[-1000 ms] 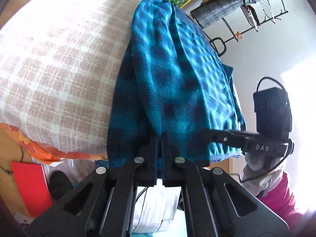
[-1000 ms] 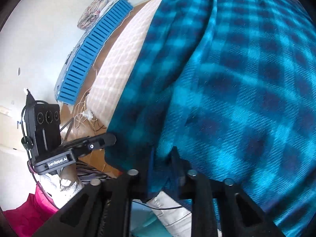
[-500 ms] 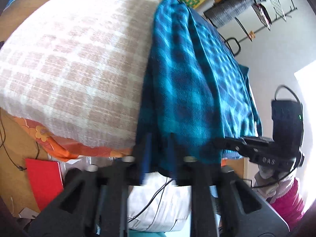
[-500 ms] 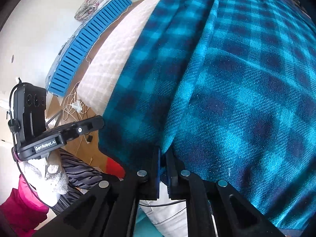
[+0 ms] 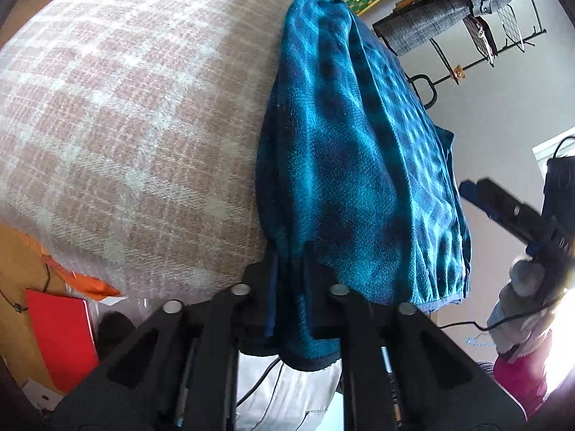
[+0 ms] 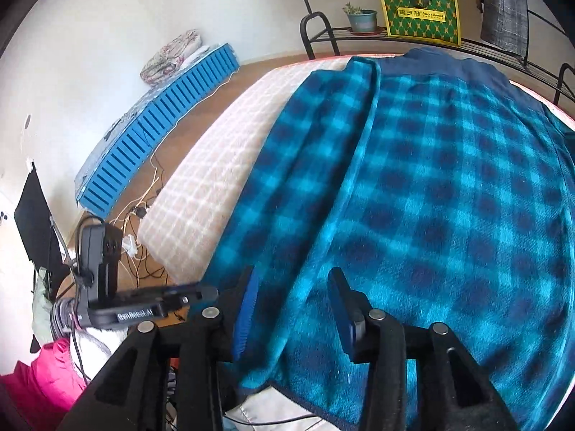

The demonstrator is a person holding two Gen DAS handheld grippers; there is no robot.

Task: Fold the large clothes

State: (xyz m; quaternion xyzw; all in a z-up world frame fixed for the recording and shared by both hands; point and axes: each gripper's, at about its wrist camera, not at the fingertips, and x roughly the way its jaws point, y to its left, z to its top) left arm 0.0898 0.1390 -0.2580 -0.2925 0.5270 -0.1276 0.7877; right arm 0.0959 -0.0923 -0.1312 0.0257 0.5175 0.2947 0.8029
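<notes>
A blue plaid fleece garment (image 6: 431,179) lies spread over a bed with a beige checked blanket (image 5: 125,125), its near hem hanging over the bed's front edge. In the left wrist view the garment (image 5: 359,161) shows as a long folded strip. My left gripper (image 5: 290,280) has its jaws slightly apart with the hem hanging between them. My right gripper (image 6: 291,298) is open, with the hem lying loose between its fingers. The left gripper also shows in the right wrist view (image 6: 194,292), just left of the garment's near corner.
A metal rack (image 6: 395,36) with a yellow-green box (image 6: 418,12) and a potted plant (image 6: 361,18) stands behind the bed. A blue slatted panel (image 6: 154,129) leans on the left wall. Cables (image 6: 140,212) lie on the floor. A red folder (image 5: 61,337) lies below the bed.
Both grippers were shut on the garment's hem and have opened. The garment has dropped flat onto the bed, and the right gripper now looks down on it from higher up.
</notes>
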